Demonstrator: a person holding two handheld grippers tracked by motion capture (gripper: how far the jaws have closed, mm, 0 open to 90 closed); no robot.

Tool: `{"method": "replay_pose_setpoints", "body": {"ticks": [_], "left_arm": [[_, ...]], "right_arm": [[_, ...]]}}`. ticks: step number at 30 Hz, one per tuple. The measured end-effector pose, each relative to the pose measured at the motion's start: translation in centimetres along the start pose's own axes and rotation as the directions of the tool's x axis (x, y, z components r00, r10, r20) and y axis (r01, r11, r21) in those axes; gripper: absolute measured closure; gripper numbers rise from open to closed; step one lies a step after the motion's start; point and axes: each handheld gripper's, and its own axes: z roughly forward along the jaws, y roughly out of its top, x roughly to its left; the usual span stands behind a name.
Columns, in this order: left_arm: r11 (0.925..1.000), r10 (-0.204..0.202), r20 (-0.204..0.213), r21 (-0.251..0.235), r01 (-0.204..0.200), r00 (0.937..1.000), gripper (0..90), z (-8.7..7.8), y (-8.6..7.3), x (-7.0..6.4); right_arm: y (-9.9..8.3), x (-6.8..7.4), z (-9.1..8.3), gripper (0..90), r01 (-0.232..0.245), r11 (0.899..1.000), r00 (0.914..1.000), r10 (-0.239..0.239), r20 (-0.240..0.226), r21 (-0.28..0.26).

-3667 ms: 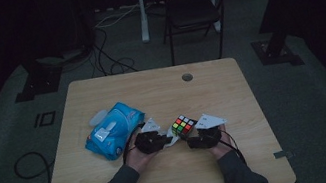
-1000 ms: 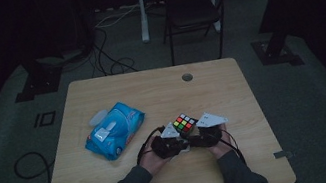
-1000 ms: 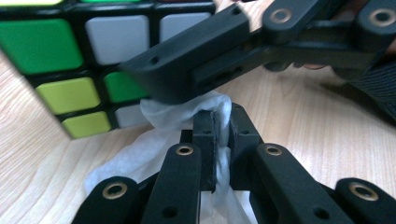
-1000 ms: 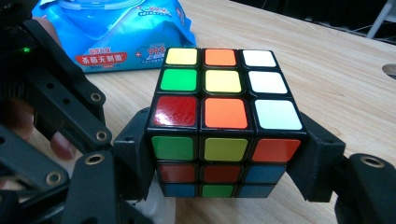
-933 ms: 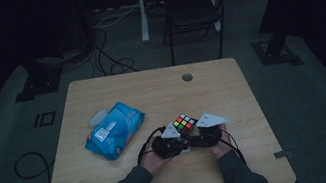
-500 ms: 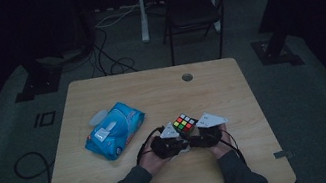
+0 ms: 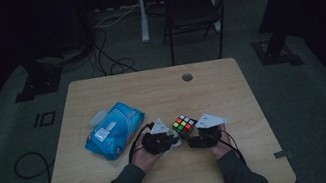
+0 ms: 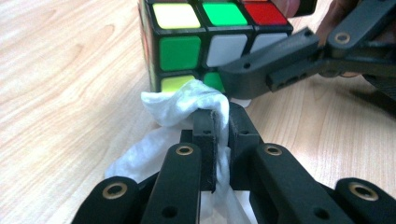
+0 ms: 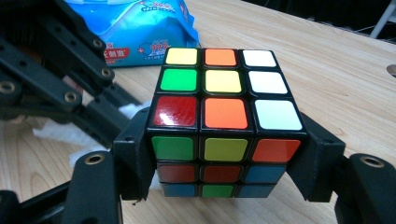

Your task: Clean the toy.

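The puzzle cube sits on the table, clamped between the right gripper's two black jaws, which are spread to the cube's full width and press flat against its opposite sides. Its top face shows yellow, orange and white across the far row, green, yellow and white in the middle, and red, orange and white nearest the jaws. In the high view the cube lies just ahead of both grippers, between their grey plates.

Against the cube's lower edge, on the side away from the right hand, a crumpled white wipe is pushed up, touching the bottom row of stickers. The left gripper has its jaws pressed together on this wipe, the cloth pinched in the narrow slit between them and bunching out above and below. One jaw of the right gripper crosses just beyond the left jaws' tips, lying along the cube's face.

Beyond the left gripper, farther from the cube, lies a blue wipes pack on the table; in the right gripper view it shows behind the left gripper's linkage. The left hand grips that tool from below.
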Motion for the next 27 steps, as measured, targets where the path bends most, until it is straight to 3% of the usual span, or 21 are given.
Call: {"method": "replay_pose_setpoints", "body": {"ticks": [17, 27], "left_arm": [[0.9985, 0.003, -0.014, -0.055, -0.004, 0.9999, 85.7, -1.9, 1.2, 0.4], [0.9966, -0.001, 0.000, -0.082, 0.001, 1.0000, 85.8, -2.3, 1.6, 0.4]], "right_arm": [[-0.3, 0.0, 0.4, 34.2, 0.013, 1.000, 0.9999, -0.013, -0.008, 0.022], [-0.5, 0.0, 0.6, 34.2, 0.010, 0.999, 0.9998, -0.010, -0.014, 0.034]]}}
